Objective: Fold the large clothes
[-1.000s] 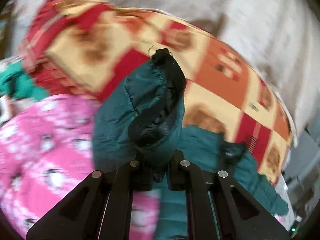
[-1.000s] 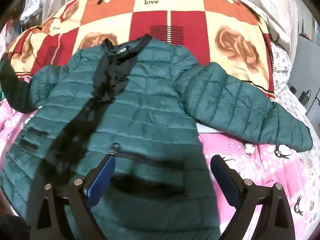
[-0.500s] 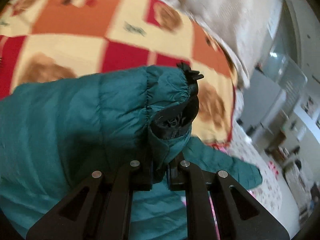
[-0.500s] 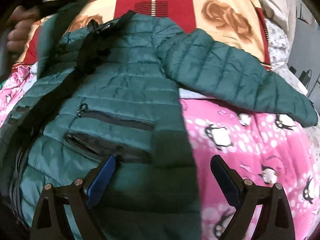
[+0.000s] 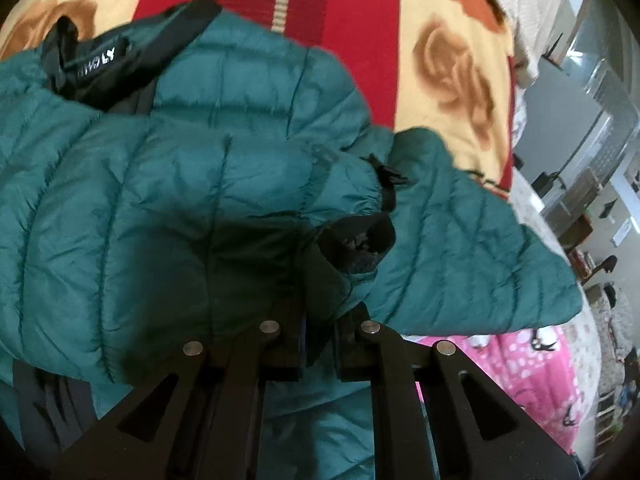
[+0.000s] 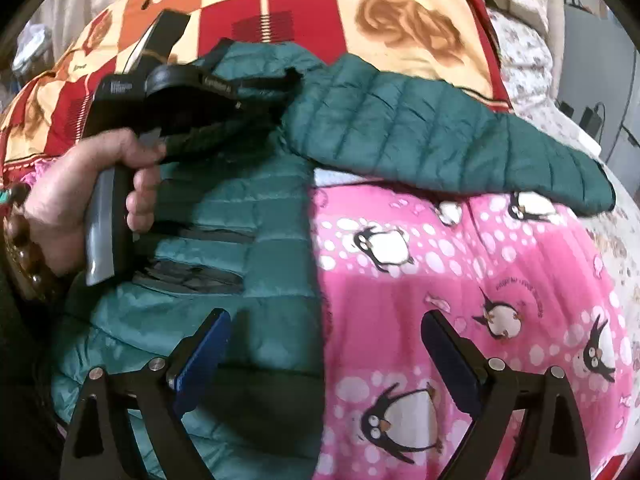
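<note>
A teal quilted puffer jacket lies front-up on a bed, its black collar at the far end. My left gripper is shut on the black-lined cuff of one sleeve, which lies folded across the jacket's chest. The other sleeve stretches out flat to the right. My right gripper stands open with blue pads, empty, above the jacket's right edge. In the right wrist view a person's hand grips the left gripper's handle over the jacket's upper left.
A red, orange and cream checked blanket with rose prints lies under the collar end. A pink penguin blanket covers the near right of the bed. White bedding and room furniture lie beyond the bed's right side.
My left gripper has carried the sleeve cuff from the left side across onto the jacket's chest and lower. My right gripper has shifted right to the jacket's edge, still open.
</note>
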The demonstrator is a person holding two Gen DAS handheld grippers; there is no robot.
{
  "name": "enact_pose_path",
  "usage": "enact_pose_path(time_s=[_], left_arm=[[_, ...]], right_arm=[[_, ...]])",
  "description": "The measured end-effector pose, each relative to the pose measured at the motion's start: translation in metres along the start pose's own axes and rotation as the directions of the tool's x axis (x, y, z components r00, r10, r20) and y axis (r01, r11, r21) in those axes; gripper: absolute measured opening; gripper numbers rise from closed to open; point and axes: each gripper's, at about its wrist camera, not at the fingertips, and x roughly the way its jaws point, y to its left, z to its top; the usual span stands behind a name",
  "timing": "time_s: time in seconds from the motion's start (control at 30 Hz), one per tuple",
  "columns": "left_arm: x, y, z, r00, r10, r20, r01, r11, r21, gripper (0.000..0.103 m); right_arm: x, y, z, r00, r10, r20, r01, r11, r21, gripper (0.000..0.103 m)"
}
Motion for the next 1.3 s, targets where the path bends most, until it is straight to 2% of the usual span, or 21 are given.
enact_pose_path(time_s=[0.13, 0.2, 0.27, 0.33, 0.5, 0.63, 0.73, 0.8, 0.83, 0.87, 0.93, 0.97, 1.0, 1.1, 1.13, 1.3], left_arm=[[0.005, 0.003, 0.004, 0.999, 0.012, -0.035, -0.013, 0.999, -0.035, 0.01], [0.005, 0.001, 0.005, 0.999, 0.004, -0.053, -0.006, 0.999, -0.035, 0.018], [0.004, -0.003, 0.004, 0.997, -0.008, -0.071, 0.006, 1.0, -0.03, 0.041], [-0.004, -0.004, 0.0, 0.997, -0.027, -0.071, 0.025, 0.999, -0.029, 0.05], [-0.015, -0.018, -0.001, 0.997, -0.036, -0.073, 0.035, 0.999, -0.019, 0.05], [-0.047, -0.002, 0.003, 1.0, -0.013, -0.027, 0.012, 1.0, -0.012, 0.05], [-0.076, 0.031, 0.012, 0.997, 0.067, 0.036, -0.066, 0.997, -0.026, 0.05], [-0.094, 0.062, 0.021, 0.982, 0.163, 0.093, -0.156, 0.985, -0.07, 0.05], [-0.102, 0.079, 0.027, 0.971, 0.206, 0.121, -0.195, 0.976, -0.097, 0.05], [-0.111, 0.101, 0.037, 0.952, 0.265, 0.153, -0.248, 0.961, -0.125, 0.05], [-0.116, 0.128, 0.048, 0.925, 0.334, 0.181, -0.309, 0.939, -0.151, 0.05], [-0.116, 0.147, 0.057, 0.912, 0.367, 0.183, -0.34, 0.926, -0.162, 0.05], [-0.113, 0.161, 0.061, 0.907, 0.385, 0.168, -0.357, 0.918, -0.173, 0.05], [-0.083, 0.214, 0.063, 0.908, 0.419, 0.029, -0.404, 0.891, -0.209, 0.05], [-0.075, 0.224, 0.06, 0.904, 0.427, 0.009, -0.416, 0.885, -0.207, 0.05], [-0.085, 0.236, 0.049, 0.909, 0.411, 0.07, -0.388, 0.895, -0.219, 0.05]], right_arm=[[-0.001, -0.007, 0.0, 1.0, -0.006, -0.002, 0.006, 1.0, 0.02, 0.095], [-0.001, -0.007, 0.001, 1.0, -0.008, -0.001, 0.008, 1.0, 0.026, 0.095], [-0.001, -0.007, 0.002, 1.0, -0.011, 0.001, 0.01, 0.999, 0.03, 0.095], [-0.001, -0.005, 0.003, 1.0, -0.014, 0.003, 0.014, 0.999, 0.034, 0.095], [-0.002, -0.006, 0.01, 0.999, -0.032, 0.016, 0.031, 0.998, 0.061, 0.095], [-0.007, -0.003, 0.025, 0.999, -0.007, 0.054, 0.001, 0.993, 0.114, 0.095], [-0.008, 0.01, 0.035, 0.996, 0.026, 0.085, -0.035, 0.993, 0.112, 0.095], [-0.006, 0.022, 0.039, 0.995, 0.052, 0.087, -0.059, 0.994, 0.089, 0.095], [-0.004, 0.03, 0.039, 0.995, 0.063, 0.082, -0.068, 0.995, 0.067, 0.095], [-0.003, 0.037, 0.039, 0.995, 0.068, 0.076, -0.072, 0.996, 0.044, 0.095], [-0.002, 0.046, 0.036, 0.995, 0.068, 0.072, -0.07, 0.997, 0.015, 0.095], [0.0, 0.048, 0.035, 0.995, 0.066, 0.071, -0.067, 0.998, 0.009, 0.095], [0.002, 0.049, 0.035, 0.996, 0.061, 0.069, -0.062, 0.998, 0.004, 0.095], [0.011, 0.048, 0.035, 0.998, 0.04, 0.056, -0.041, 0.999, 0.015, 0.095], [0.016, 0.048, 0.036, 0.998, 0.033, 0.048, -0.034, 0.999, 0.021, 0.095], [0.035, 0.054, 0.05, 0.999, 0.027, 0.023, -0.028, 0.999, 0.04, 0.095]])
